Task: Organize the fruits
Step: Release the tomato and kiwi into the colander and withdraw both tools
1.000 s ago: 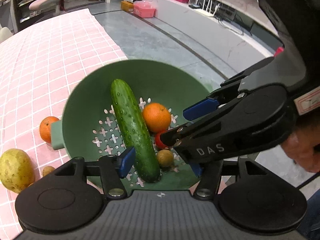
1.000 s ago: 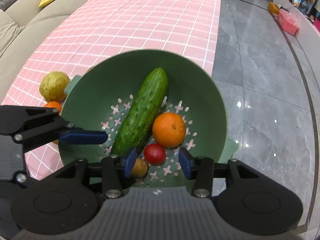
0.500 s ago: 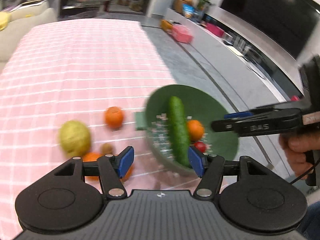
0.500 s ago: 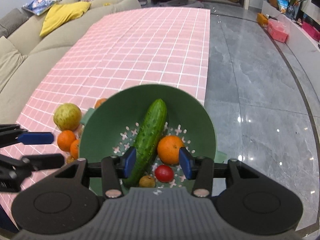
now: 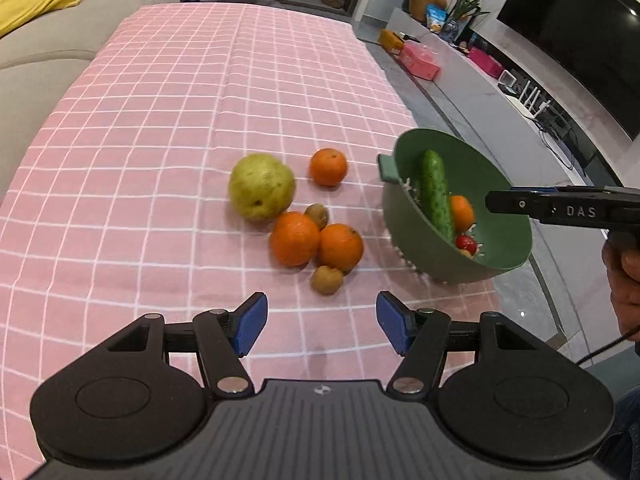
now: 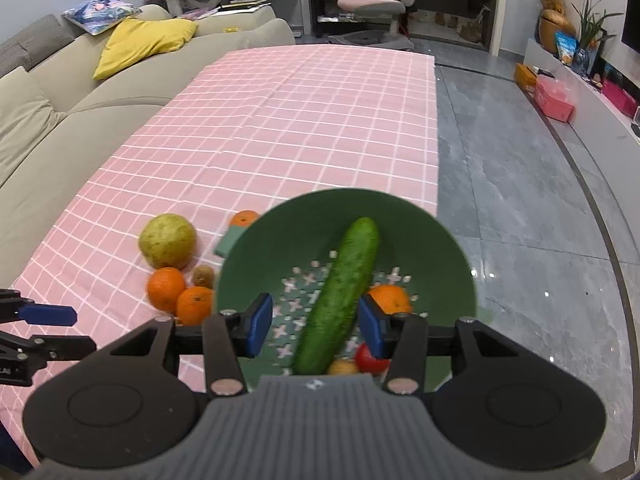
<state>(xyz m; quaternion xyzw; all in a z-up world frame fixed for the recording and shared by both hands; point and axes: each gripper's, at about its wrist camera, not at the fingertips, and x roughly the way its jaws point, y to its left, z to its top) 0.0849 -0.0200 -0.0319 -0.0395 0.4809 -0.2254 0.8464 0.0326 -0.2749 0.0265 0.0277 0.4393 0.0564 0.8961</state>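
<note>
I am looking down on a long table under a pink checked tablecloth [image 5: 168, 128], with a beige sofa [image 6: 60, 120] along one side and polished grey stone floor [image 6: 520, 200] along the other. The cloth lies smooth and bare across its far half, so there is free room there.

The green colander [image 6: 432, 248], matte plastic with cross-shaped holes, sits at the table's floor-side edge. Inside it lie a bumpy cucumber [image 6: 340, 296], an orange [image 6: 390, 296], a red tomato [image 6: 366, 358] and a small brown fruit.

On the cloth just beside it sit a yellow-green pear [image 5: 262, 186], a lone orange, two touching oranges and two kiwis [image 5: 327, 279].

My left gripper [image 5: 319, 324] hangs wide and empty above the cloth. My right gripper [image 6: 316, 324] stands half apart over the colander, gripping nothing.
</note>
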